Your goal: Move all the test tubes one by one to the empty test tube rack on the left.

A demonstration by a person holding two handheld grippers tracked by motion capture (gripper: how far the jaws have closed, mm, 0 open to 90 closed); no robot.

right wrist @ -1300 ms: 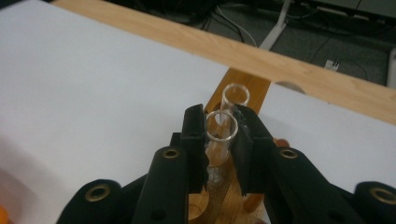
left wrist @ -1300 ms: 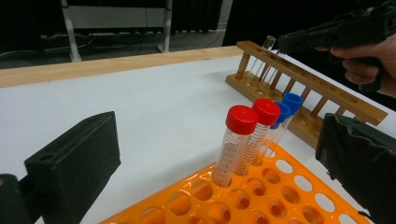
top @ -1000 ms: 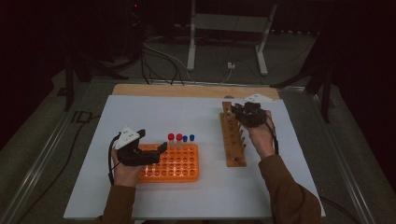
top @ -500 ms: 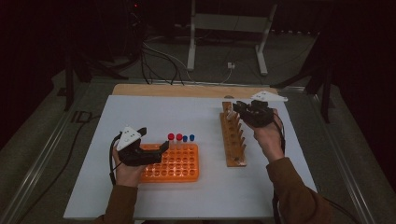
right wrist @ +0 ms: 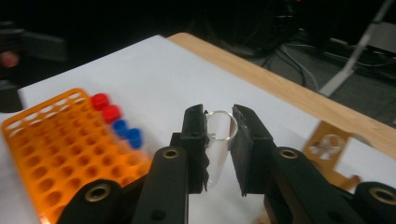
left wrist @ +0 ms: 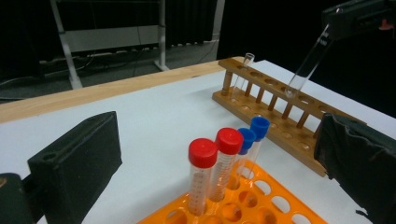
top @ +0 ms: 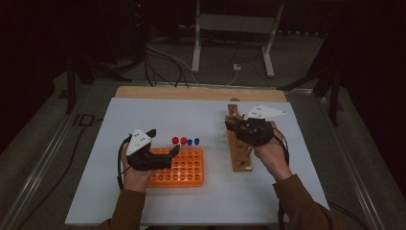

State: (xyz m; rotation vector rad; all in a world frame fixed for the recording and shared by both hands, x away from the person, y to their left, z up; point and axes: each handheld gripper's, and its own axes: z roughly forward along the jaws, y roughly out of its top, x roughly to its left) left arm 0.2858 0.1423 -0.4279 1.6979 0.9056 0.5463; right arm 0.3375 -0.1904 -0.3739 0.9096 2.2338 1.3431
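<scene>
A wooden test-tube rack (top: 238, 143) (left wrist: 275, 107) lies on the white table, with one clear empty tube (left wrist: 243, 70) standing at its far end. My right gripper (top: 232, 127) (right wrist: 219, 130) is shut on a clear glass tube (right wrist: 217, 149) (left wrist: 308, 63), held tilted just above a hole of the wooden rack. An orange rack (top: 179, 167) (right wrist: 56, 149) holds two red-capped tubes (left wrist: 215, 163) and two blue-capped tubes (left wrist: 252, 135) at its far edge. My left gripper (top: 172, 152) rests open at the orange rack, its jaws wide apart on either side of the capped tubes.
A wooden strip (top: 201, 93) runs along the table's far edge. Beyond it stand a metal stand (top: 230, 28) and cables (top: 163, 62) on the dark floor. White table surface (top: 191, 120) lies between the two racks.
My right gripper with the clear tube has shifted slightly toward the near side along the wooden rack. The left gripper has stayed at the orange rack.
</scene>
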